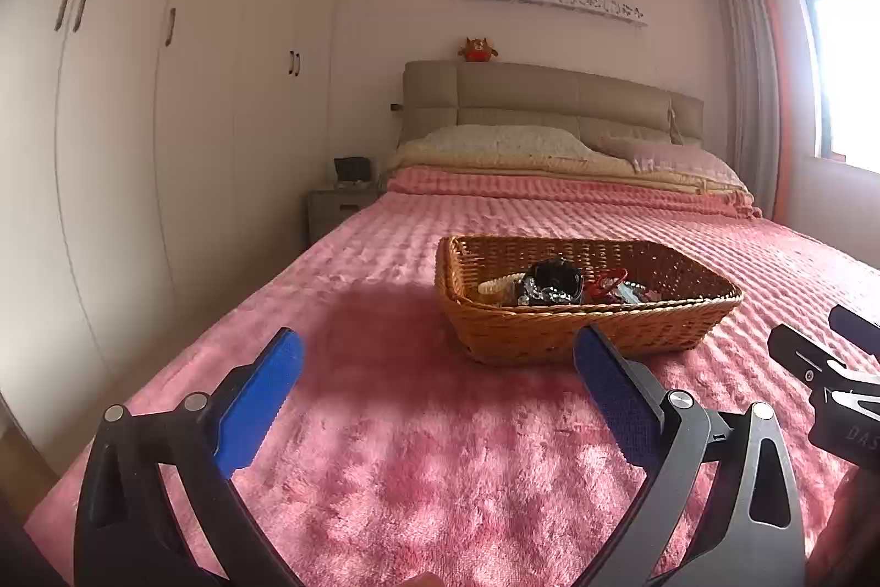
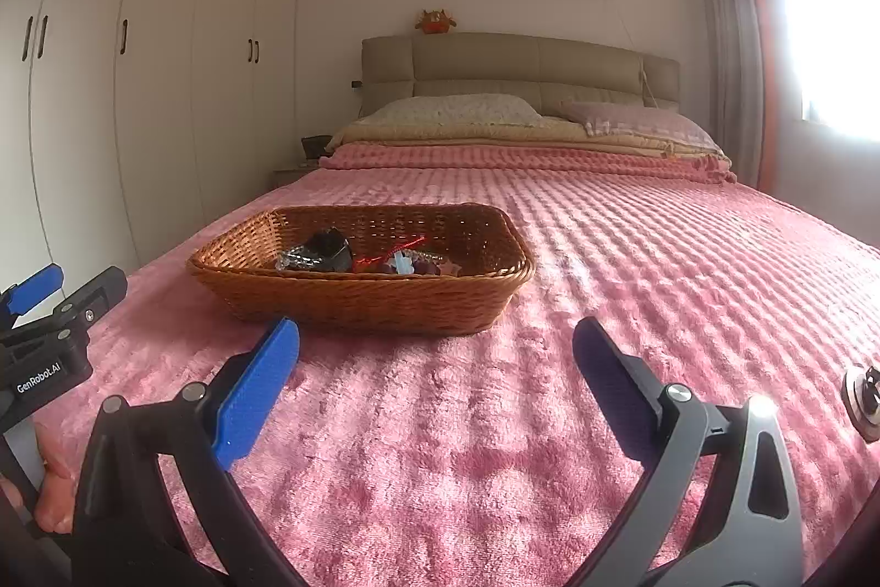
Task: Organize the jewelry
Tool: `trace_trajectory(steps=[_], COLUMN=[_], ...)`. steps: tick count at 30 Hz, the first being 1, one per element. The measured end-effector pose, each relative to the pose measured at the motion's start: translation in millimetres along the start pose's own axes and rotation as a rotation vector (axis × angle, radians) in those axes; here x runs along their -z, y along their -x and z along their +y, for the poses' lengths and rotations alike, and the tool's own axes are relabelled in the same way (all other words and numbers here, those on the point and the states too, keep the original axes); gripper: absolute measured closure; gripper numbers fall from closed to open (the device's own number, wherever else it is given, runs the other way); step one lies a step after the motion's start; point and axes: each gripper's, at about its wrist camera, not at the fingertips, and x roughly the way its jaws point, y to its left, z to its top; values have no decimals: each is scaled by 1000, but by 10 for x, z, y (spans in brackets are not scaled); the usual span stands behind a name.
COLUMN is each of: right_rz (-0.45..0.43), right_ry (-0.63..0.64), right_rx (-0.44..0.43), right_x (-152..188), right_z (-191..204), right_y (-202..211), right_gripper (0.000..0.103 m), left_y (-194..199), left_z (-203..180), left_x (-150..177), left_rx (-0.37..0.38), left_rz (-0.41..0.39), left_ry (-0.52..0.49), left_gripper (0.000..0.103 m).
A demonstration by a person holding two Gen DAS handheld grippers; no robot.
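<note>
Jewelry (image 1: pixel 555 287) heaped in the basket (image 1: pixel 583 328) on the bed (image 1: pixel 440 449) — long axis runs left-right. From the left gripper (image 1: pixel 437 358) it lies at 1 o'clock, near; from the right gripper (image 2: pixel 435 345) at 11 o'clock, about as near. Both sets of fingers wide apart, holding nothing — neither arm clearly closer.

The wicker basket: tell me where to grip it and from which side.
Grip the wicker basket by its near long rim, coming from the front, probably with the right gripper, whose open jaws already face it. That rim is thick and bare, and the jewelry lies low inside, clear of it.
</note>
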Motion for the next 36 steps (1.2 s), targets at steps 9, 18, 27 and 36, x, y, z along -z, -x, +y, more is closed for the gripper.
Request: trace_trajectory(steps=[9,18,27,36], right_rz=[5,8,11,11], right_ry=[-2,-3,-2,-3], right_rx=[1,1,1,0], right_x=[-4,-7,-2,-6], right_z=[-4,-2,-17,-12], right_y=[-1,-8,-14,-15], right_gripper=[8,8,8,8], left_y=[-13,-12,-29,-36], left_z=[-14,-17,-9,-14], left_x=[0,0,10,13], left_rx=[-3,-3,-3,-3], left_rz=[7,7,15,19], left_ry=[1,0,4,3], left_gripper=[8,8,8,8])
